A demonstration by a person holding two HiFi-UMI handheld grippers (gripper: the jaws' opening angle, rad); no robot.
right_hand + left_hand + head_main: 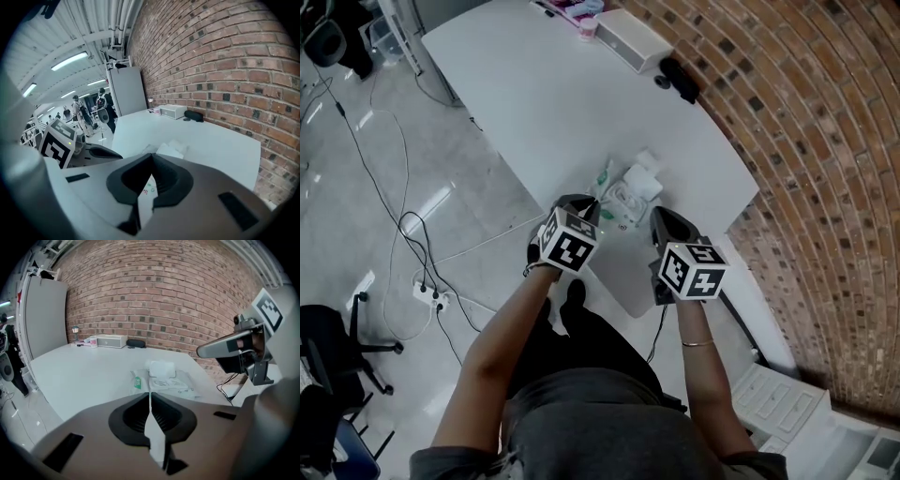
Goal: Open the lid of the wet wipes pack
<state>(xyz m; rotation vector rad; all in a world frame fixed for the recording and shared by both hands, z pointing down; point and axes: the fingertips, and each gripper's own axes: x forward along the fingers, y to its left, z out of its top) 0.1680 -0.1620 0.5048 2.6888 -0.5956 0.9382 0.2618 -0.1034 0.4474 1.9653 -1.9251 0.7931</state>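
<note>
The wet wipes pack [622, 200] lies flat near the table's front edge, white with green print, and its white lid [643, 178] is flipped up and open at the far end. In the left gripper view the pack [166, 382] sits just beyond the jaws with the lid [161, 368] raised. My left gripper [580, 206] hovers at the pack's near left corner, shut and empty. My right gripper [662, 220] hangs just right of the pack, shut with nothing in it. The right gripper view shows only the lid [171, 149] past the right gripper [152, 157].
A white box [633, 39], a black pouch [679, 79] and a pink cup [587, 28] stand at the table's far end by the brick wall [825, 141]. Cables and a power strip [429, 295] lie on the floor at left.
</note>
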